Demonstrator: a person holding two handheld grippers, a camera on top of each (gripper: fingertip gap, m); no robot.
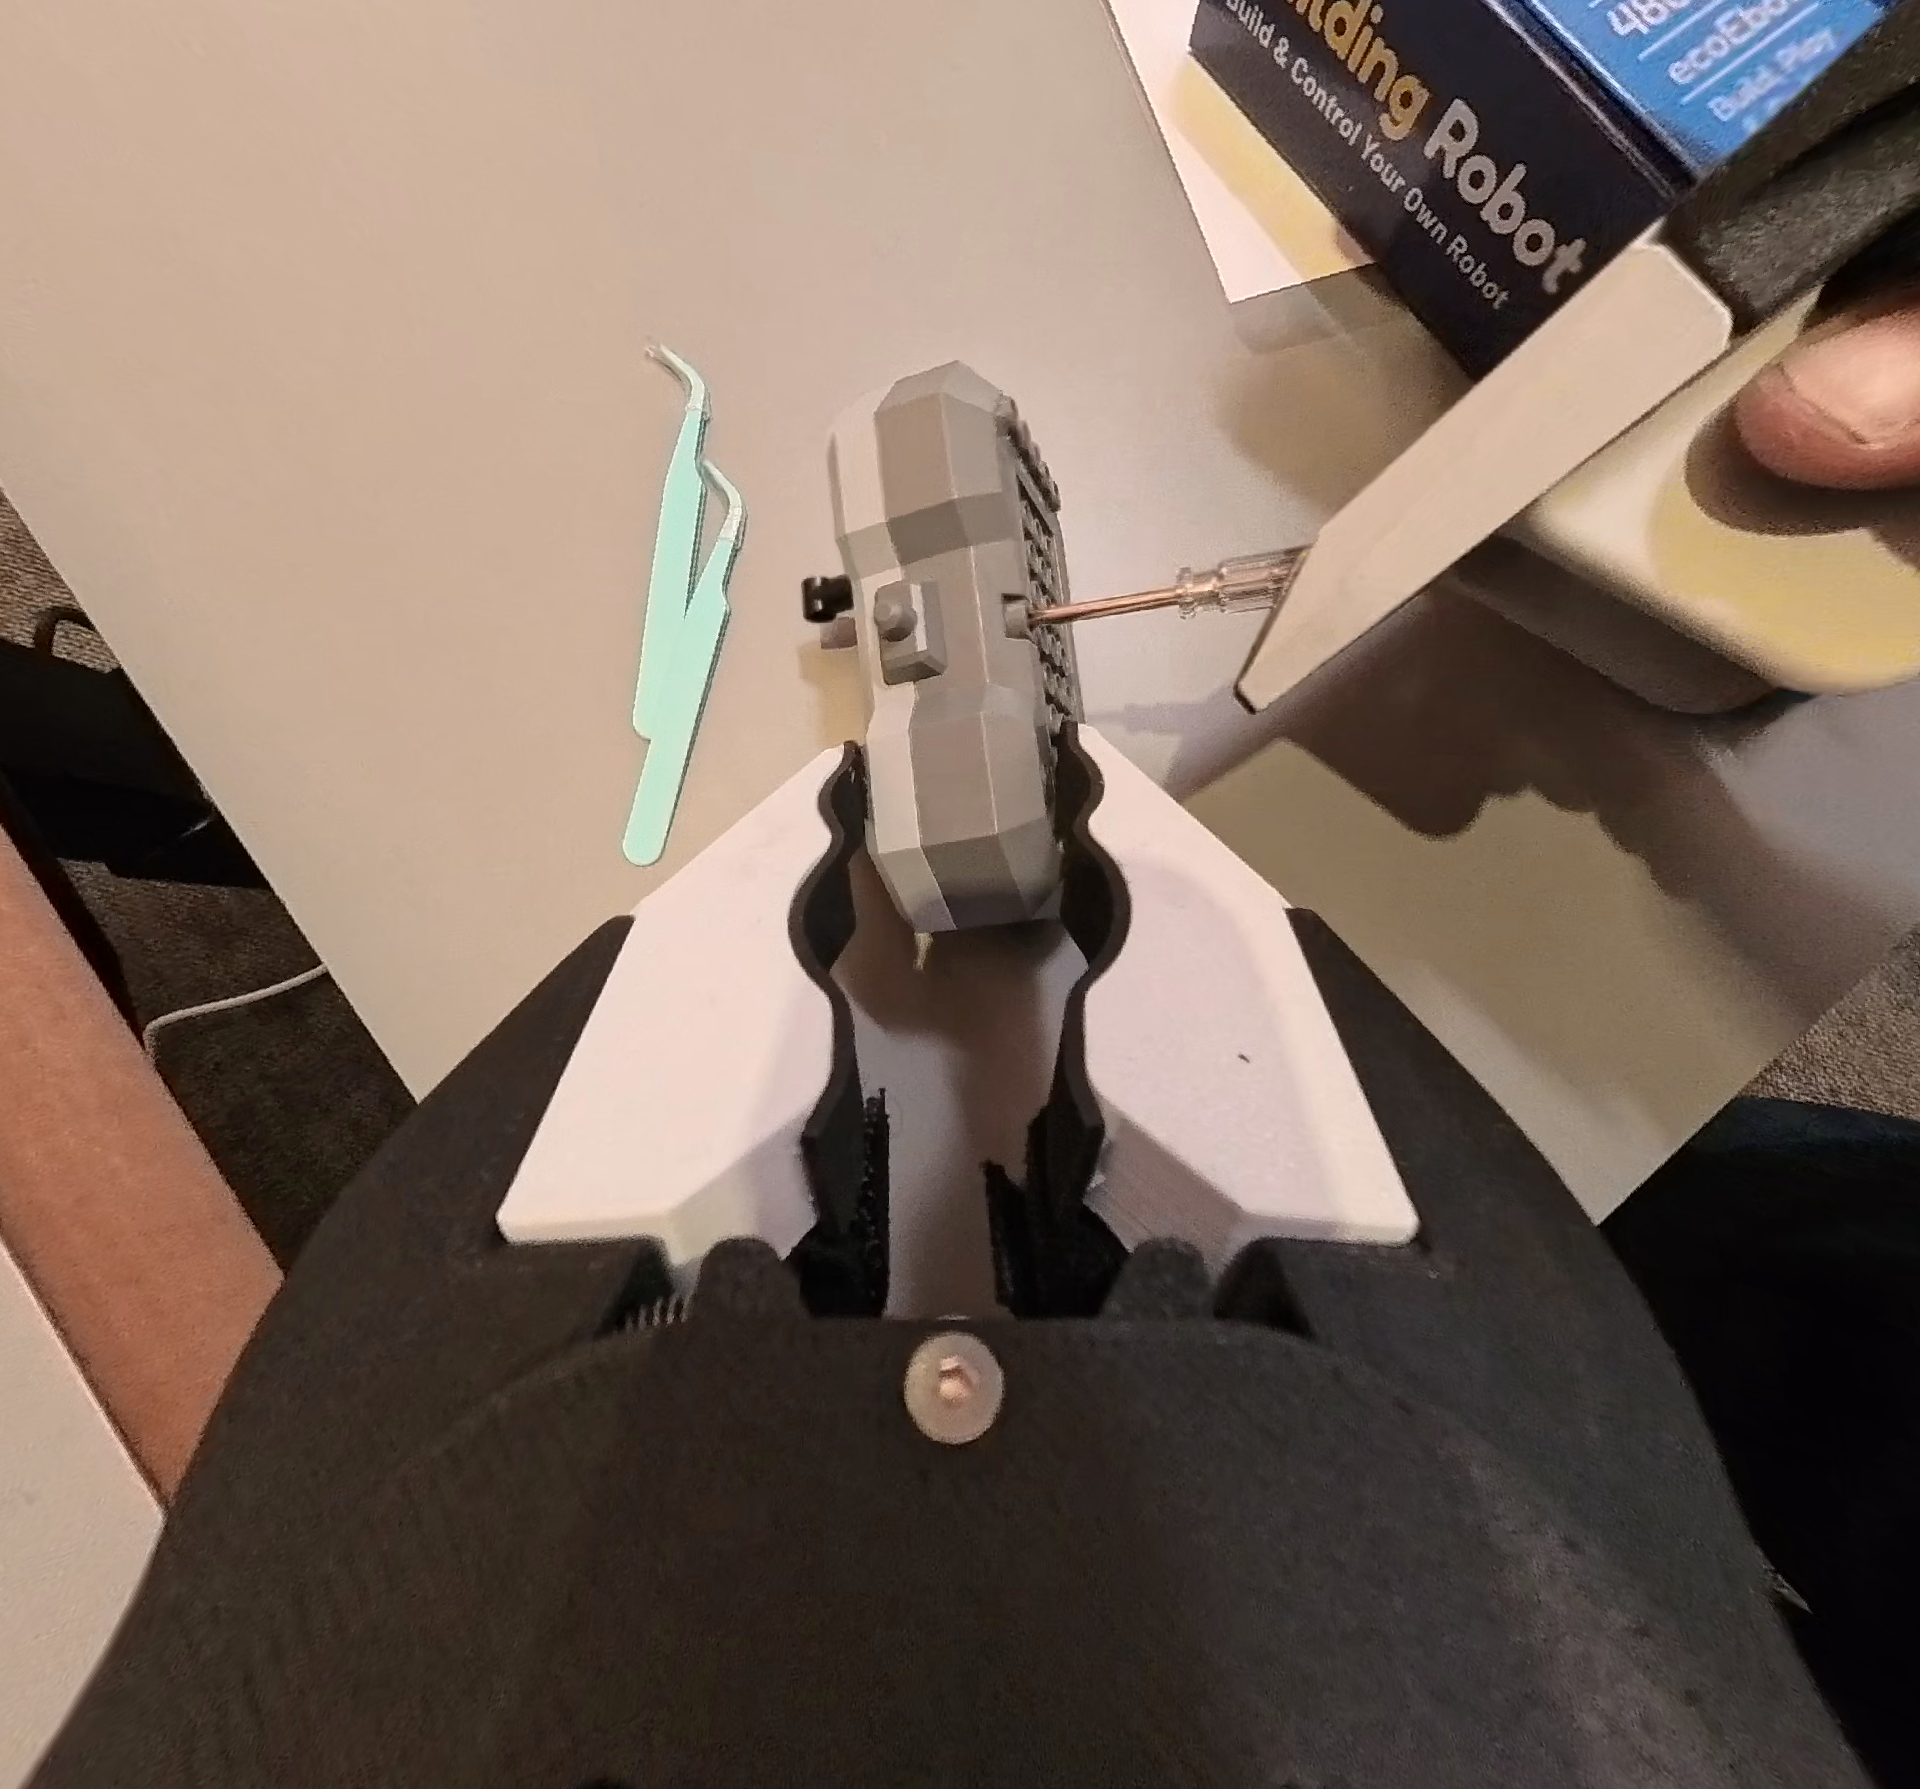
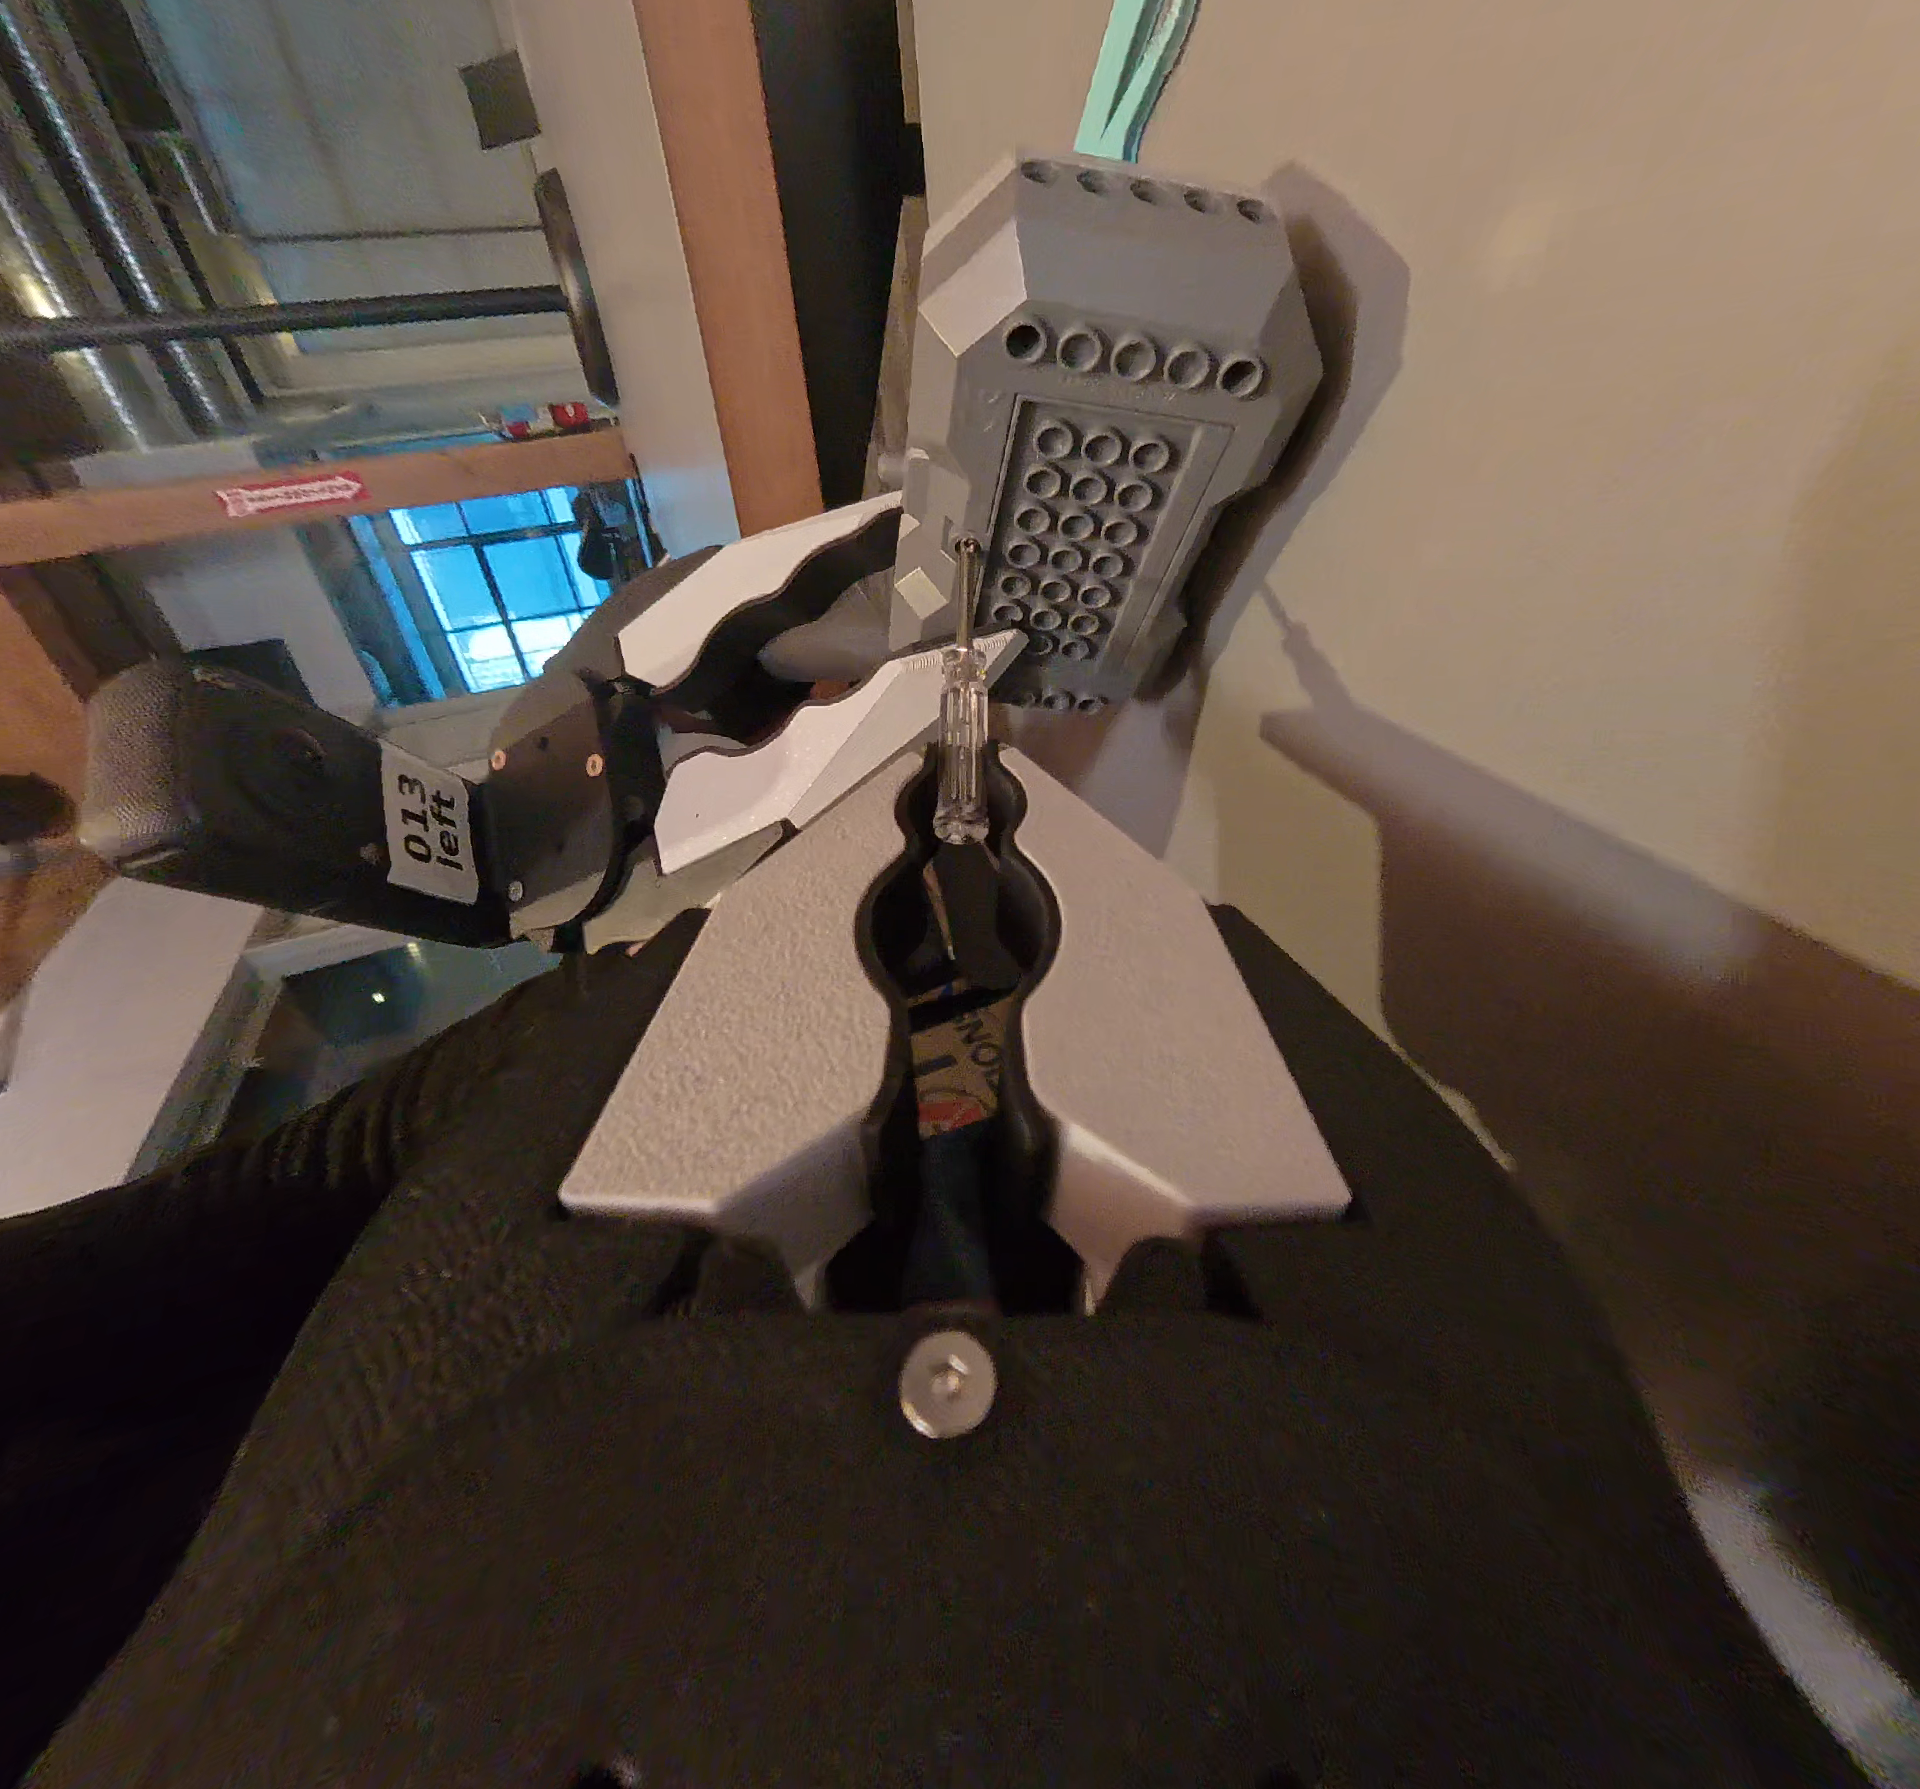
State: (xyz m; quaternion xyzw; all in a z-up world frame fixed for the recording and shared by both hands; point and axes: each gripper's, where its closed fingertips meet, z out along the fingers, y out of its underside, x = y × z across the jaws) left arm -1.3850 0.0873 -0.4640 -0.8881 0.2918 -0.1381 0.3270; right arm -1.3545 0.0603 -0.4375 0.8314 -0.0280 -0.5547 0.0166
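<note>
My left gripper (image 1: 961, 783) is shut on a grey building-block module (image 1: 940, 648) and holds it upright on its edge on the pale table (image 1: 364, 181). The module's studded face (image 2: 1081, 544) turns toward the right gripper. My right gripper (image 2: 961, 783) is shut on a small screwdriver (image 2: 961, 731) with a clear handle. Its metal shaft (image 1: 1101, 605) reaches the module's side, with the tip at a hole by the studded panel (image 2: 968, 546). The right gripper also shows in the left wrist view (image 1: 1475, 492), with a thumb on it. The left gripper also shows in the right wrist view (image 2: 914, 596).
A pair of mint-green tweezers (image 1: 681, 617) lies on the table left of the module. A dark blue toy box (image 1: 1507, 77) stands at the back right on a white sheet (image 1: 1174, 77). The table edge runs along the left, with dark floor and a white cable (image 1: 229, 1001) below.
</note>
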